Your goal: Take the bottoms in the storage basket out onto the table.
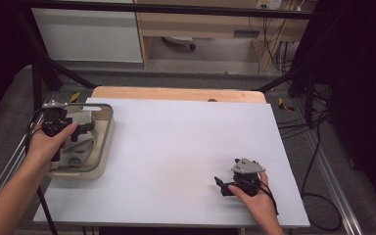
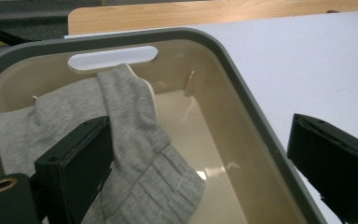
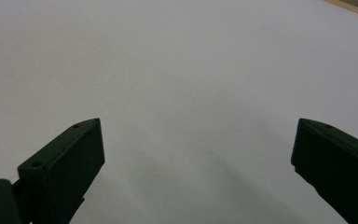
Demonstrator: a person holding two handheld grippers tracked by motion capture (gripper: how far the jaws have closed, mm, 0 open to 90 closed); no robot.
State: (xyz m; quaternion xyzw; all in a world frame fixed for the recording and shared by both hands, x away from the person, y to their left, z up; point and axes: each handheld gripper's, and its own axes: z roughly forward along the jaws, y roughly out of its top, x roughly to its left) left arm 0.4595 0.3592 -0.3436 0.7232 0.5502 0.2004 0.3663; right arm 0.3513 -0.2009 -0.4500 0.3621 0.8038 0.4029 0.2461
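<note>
1. Black fingers [image 2: 74, 172] of the left gripper [image 2: 205, 177] stand wide apart and hold nothing; one sits inside the tub [image 2: 242, 93] against the grey sock [image 2: 140, 140], the other outside the tub's wall, over the desk [image 2: 326, 60].
2. Grey sock lies crumpled in the tub at the desk's left edge, one end draped up the far wall below the handle slot [image 2: 113, 58].
3. It looks light, soft and limp, so it should sag and trail when lifted; the ribbed knit is unlikely to slip.
4. A good place to grip is probably the raised fold in the middle, where the cloth stands clear of the tub floor and can be pinched through both layers.
5. Near the desk's front right corner the right gripper [image 1: 240, 183] rests low with fingers [image 3: 65, 172] wide and empty.
</note>
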